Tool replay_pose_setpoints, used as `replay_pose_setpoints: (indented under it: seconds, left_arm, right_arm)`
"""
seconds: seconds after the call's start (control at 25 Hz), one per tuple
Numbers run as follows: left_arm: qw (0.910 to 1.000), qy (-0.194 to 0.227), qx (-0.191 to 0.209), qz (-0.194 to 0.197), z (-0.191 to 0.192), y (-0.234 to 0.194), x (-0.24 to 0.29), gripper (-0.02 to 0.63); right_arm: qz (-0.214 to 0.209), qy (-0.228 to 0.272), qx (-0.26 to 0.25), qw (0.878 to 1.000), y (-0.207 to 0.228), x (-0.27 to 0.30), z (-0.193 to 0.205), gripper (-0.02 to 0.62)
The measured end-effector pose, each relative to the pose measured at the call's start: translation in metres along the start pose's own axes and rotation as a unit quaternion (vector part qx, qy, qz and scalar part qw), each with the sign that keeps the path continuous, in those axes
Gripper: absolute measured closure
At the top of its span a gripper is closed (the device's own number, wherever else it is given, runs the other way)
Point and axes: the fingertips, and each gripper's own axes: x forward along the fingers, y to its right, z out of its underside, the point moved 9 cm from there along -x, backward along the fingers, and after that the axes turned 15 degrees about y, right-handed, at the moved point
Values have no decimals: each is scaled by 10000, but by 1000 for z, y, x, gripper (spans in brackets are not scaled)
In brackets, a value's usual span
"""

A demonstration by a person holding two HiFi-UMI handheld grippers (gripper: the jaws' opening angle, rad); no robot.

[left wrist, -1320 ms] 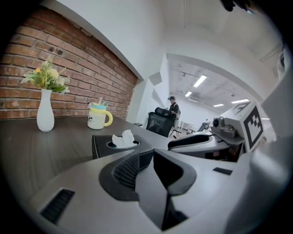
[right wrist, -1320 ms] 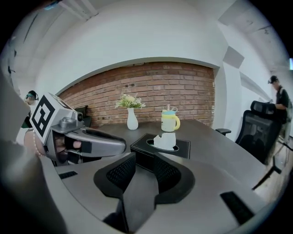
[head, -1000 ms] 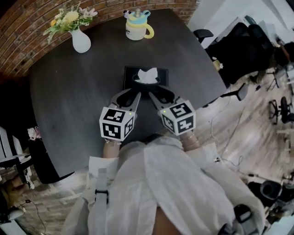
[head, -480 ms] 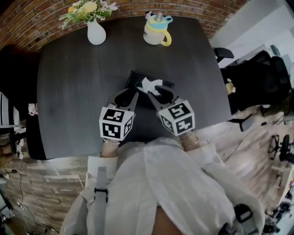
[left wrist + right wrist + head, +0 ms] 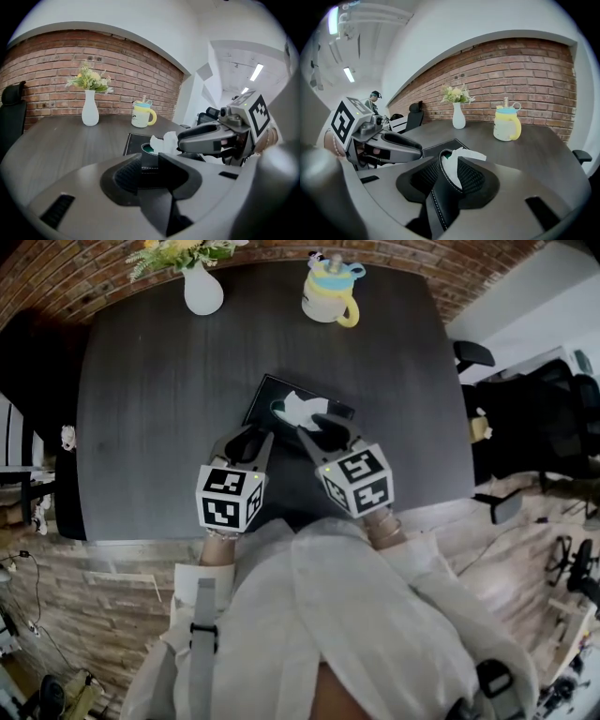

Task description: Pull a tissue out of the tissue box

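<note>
While the tissue [image 5: 302,409] stands crumpled out of the oval slot of the tissue box [image 5: 264,395], it sits in the gap between the fingers of the right gripper [image 5: 316,428], and the box's stitched rim crosses that gap too. Those fingers are spread and press on nothing, so the tissue is not yet caught. To grasp well, I judge they should clear the rim and close on the white tuft alone, high on it, then draw straight up, since a bite that takes in the rim would drag the box along. Just beside them, the left gripper [image 5: 247,442] has its fingers parted, having just widened. The box's near end shows in their gap with no pad bearing on it, so it seems placed to steady the box. Both tools slant forward and down from the person's hands, marker cubes toward the chest, converging on the box. Well beyond the fingertips, at the far edge of the dark table [image 5: 150,409], stand a white vase [image 5: 202,292] and a yellow mug [image 5: 330,298].
</note>
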Motion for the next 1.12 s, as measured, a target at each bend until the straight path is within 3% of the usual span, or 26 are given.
replay_pose_setpoints:
  seconds: [0.4, 0.76, 1.12]
  left_arm:
    - [9997, -157, 163, 37, 2, -8, 2, 503]
    - [9989, -350, 304, 30, -4, -26, 4, 457]
    - [9977, -429, 413, 338, -11, -32, 21, 447]
  right_arm:
    - [56, -140, -115, 9998, 2, 4, 7, 489]
    - [405, -152, -95, 9990, 3, 5, 0, 488]
    - [444, -362, -267, 9980, 3, 10, -9, 488]
